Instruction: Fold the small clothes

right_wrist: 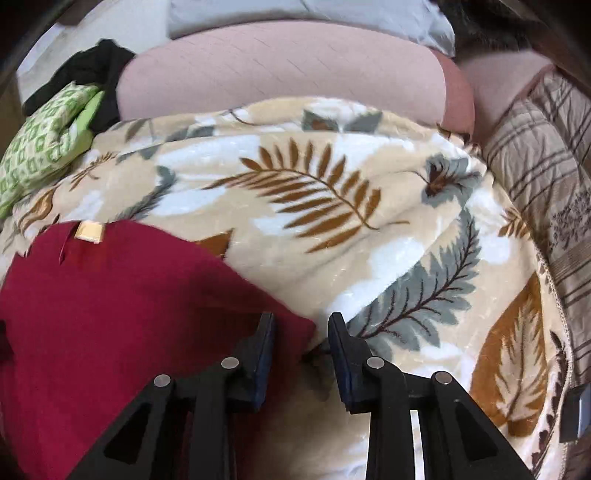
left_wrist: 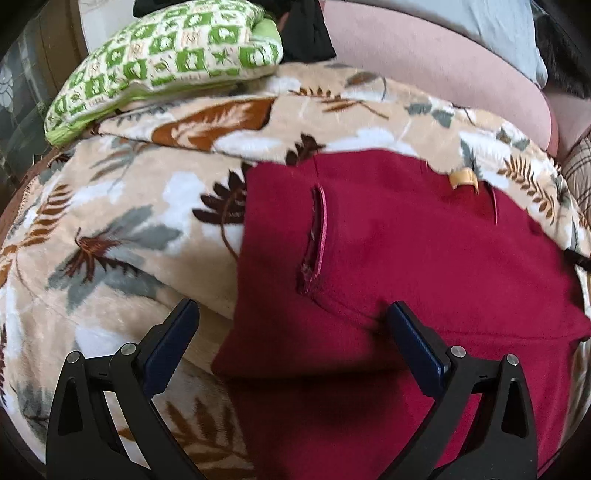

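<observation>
A dark red garment (left_wrist: 424,251) with a slit pocket (left_wrist: 317,236) and a tan label (left_wrist: 461,179) lies on a leaf-print blanket (left_wrist: 122,229). Its near part is doubled over into a fold. My left gripper (left_wrist: 291,314) is open wide, its fingers straddling the garment's near left corner without gripping it. In the right wrist view the red garment (right_wrist: 110,306) fills the lower left, with the label (right_wrist: 88,230) at its far edge. My right gripper (right_wrist: 301,325) is partly open at the garment's right corner, and nothing is pinched between its pads.
A green-and-white patterned pillow (left_wrist: 166,62) and a black cloth (left_wrist: 306,29) lie at the far left. A pink cushion (right_wrist: 288,70) runs along the back. A brown plaid cloth (right_wrist: 546,177) lies at the right edge of the blanket (right_wrist: 332,206).
</observation>
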`<state>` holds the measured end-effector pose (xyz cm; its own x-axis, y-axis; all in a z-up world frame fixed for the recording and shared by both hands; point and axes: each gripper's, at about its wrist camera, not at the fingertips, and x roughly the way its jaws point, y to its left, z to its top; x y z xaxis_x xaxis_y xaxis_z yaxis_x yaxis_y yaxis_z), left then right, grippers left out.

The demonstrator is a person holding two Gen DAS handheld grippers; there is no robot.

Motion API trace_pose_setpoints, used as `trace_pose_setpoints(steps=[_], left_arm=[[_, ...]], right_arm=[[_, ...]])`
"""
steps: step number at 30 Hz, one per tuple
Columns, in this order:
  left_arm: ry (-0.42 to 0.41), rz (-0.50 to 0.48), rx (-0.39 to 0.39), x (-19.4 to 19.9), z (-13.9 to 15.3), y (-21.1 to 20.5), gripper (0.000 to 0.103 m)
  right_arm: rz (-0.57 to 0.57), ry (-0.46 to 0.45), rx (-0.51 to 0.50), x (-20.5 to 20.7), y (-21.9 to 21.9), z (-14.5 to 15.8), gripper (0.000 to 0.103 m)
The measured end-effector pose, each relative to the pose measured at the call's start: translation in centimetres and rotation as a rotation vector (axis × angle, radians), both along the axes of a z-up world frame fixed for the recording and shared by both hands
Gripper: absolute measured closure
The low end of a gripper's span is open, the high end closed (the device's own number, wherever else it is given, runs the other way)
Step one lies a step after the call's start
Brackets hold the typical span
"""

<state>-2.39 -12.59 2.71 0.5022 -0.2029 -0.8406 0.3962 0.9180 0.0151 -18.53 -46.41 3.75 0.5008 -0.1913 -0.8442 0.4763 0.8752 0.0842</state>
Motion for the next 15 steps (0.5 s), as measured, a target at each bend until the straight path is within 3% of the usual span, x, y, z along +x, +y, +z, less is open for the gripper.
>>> trace_pose_setpoints(steps=[4, 6, 9, 11, 12, 15], left_arm=[[0.022, 0.018, -0.037, 0.0, -0.6, 0.6, 0.001], [0.03, 0.025, -0.043, 0.0, -0.5, 0.9, 0.001], [0.019, 0.026, -0.021, -0.3, -0.1, 1.2, 0.001], [-0.004, 0.028, -0.019, -0.7, 0.6, 1.9, 0.001], [-0.015, 0.028, -0.023, -1.0, 1.1, 2.4, 0.001], [-0.047, 0.041, -0.026, -1.5, 2.2, 4.3, 0.001]], right_arm=[[0.099, -0.087, 0.114, -2.4, 1.2, 2.8, 0.075], [0.175, -0.095, 0.117, -3.3, 3.3, 3.8, 0.075], [0.302, -0.036, 0.018, -4.2, 8.2, 3.6, 0.075], [0.317, 0.078, -0.098, -4.7, 10.2, 1.4, 0.075], [0.31, 0.135, -0.105, -5.1, 10.4, -0.3, 0.075], [0.276, 0.12, -0.091, -6.4, 9.8, -0.4, 0.075]])
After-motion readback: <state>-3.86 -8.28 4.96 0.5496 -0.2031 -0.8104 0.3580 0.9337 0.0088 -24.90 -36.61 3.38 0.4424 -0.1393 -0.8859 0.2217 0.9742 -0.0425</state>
